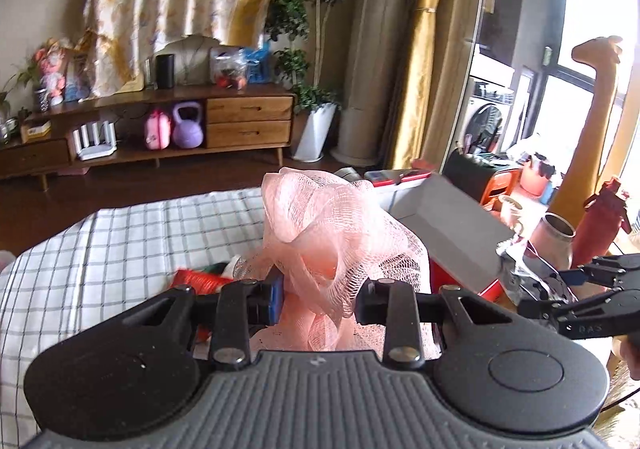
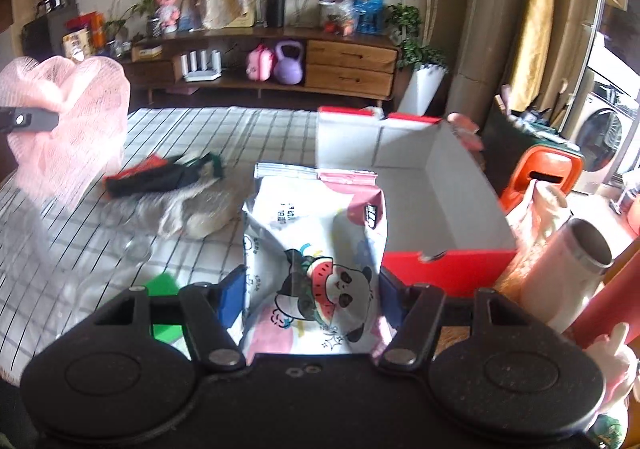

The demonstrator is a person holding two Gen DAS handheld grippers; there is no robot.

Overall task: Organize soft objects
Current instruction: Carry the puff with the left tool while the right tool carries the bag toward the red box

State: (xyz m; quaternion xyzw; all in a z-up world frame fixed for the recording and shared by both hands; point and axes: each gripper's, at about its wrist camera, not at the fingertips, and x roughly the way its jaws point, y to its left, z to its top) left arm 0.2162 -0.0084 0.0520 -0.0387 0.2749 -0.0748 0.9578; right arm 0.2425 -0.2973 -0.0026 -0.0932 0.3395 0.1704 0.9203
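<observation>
Left wrist: fingers (image 1: 280,299) pinch fluffy pink mesh loofah (image 1: 336,241).

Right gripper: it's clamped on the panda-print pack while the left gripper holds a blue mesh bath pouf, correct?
Not quite. The bath pouf in the left gripper is pink, not blue, as the left wrist view shows. The rest holds: the right gripper is clamped on the panda-print pack.

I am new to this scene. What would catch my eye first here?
First, the pink mesh bath puff, held between the left gripper's fingers above the checked cloth. Next, the panda-print pack between the right gripper's fingers, before the open red box.
</observation>
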